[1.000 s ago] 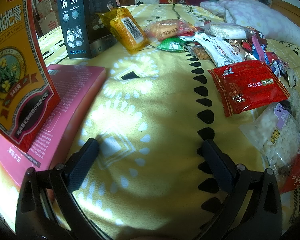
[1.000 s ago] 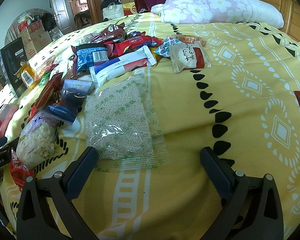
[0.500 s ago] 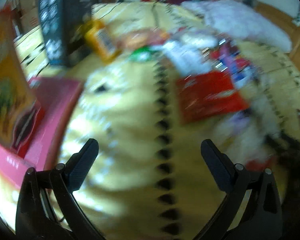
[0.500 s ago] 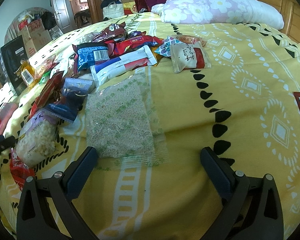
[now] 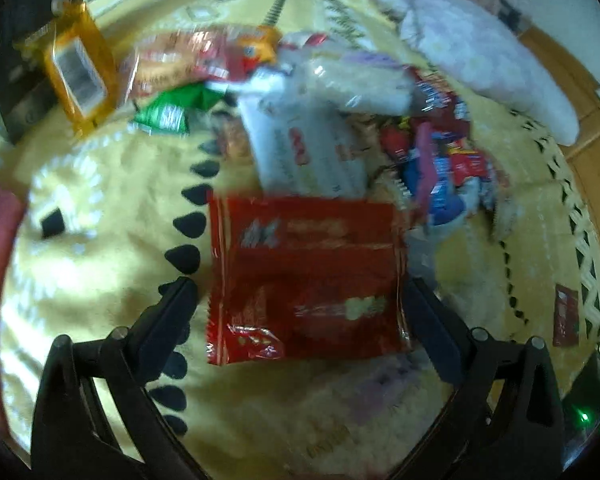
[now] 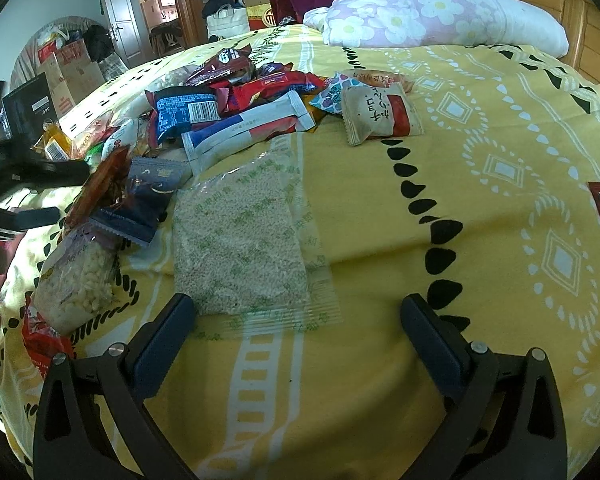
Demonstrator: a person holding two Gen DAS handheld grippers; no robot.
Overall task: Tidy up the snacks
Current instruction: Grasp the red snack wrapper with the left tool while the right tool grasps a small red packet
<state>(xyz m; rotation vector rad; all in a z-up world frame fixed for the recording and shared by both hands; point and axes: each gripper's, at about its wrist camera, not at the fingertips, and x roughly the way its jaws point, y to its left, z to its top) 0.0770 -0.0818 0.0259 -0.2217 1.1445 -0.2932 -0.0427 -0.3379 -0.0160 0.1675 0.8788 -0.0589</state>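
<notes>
To my right the yellow bedspread [image 6: 480, 208] is bare out to the wooden bed frame [image 6: 592, 28] and the floral pillow [image 6: 440, 16], while the snack heap [image 6: 236, 92] crowds the left half; a clear bag of fine grain [image 6: 240, 240] lies flat there, its sealed end between my right gripper [image 6: 298, 320] fingers, which stand wide apart and hold nothing. On my left feed, which is blurred, the left gripper [image 5: 298, 308] is also spread wide with the red snack packet [image 5: 308, 276] flat on the bedspread between its fingertips, whether touching I cannot tell. A clear bag of pale puffed pieces [image 6: 76, 280] sits near the bed's left edge.
</notes>
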